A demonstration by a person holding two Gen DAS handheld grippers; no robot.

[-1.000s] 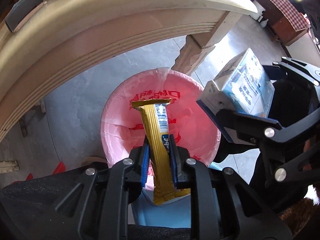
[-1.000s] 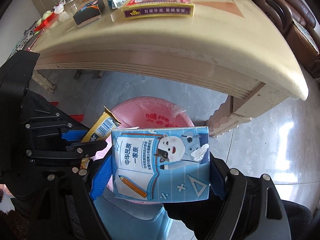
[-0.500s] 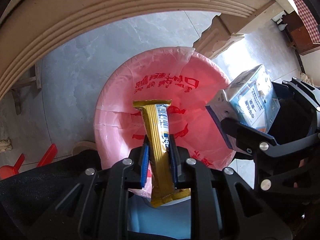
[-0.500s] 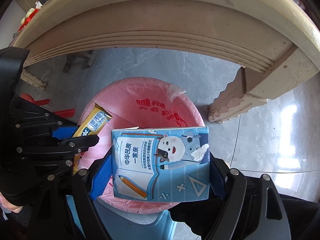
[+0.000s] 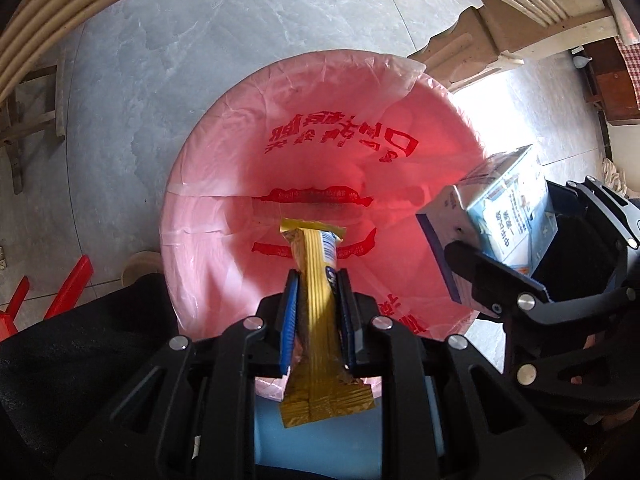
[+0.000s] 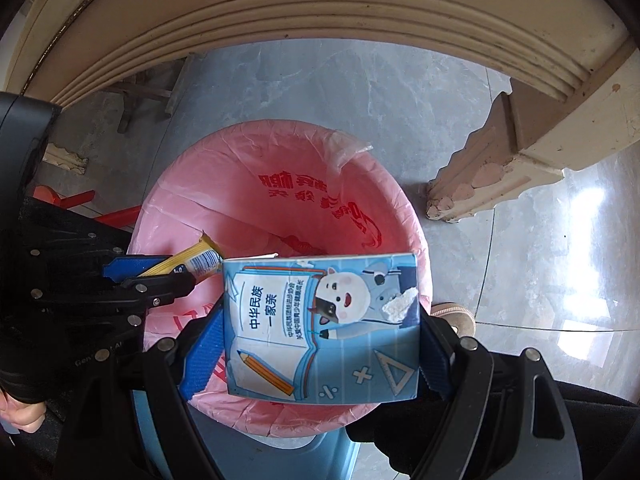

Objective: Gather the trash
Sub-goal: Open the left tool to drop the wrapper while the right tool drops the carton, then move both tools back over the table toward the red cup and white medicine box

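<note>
A blue bin lined with a pink bag (image 5: pixel 320 128) (image 6: pixel 280 184) stands on the floor under the table edge. My left gripper (image 5: pixel 318 296) is shut on a yellow snack wrapper (image 5: pixel 316 280), held over the bin's near rim; the wrapper also shows in the right wrist view (image 6: pixel 192 262). My right gripper (image 6: pixel 320 340) is shut on a blue milk carton (image 6: pixel 320 324) with a cartoon cow, held over the bin's near side. The carton also shows at the right of the left wrist view (image 5: pixel 504 216).
The cream table edge (image 6: pixel 320 12) arches overhead and its carved leg (image 6: pixel 500 168) stands right of the bin. Red plastic pieces (image 5: pixel 68 284) lie on the grey tiled floor (image 5: pixel 200 60) to the left. A wooden stool leg (image 5: pixel 24 120) is far left.
Both grippers have dropped below the table edge and moved closer over the bin. The table top is out of view. Both still hold their items.
</note>
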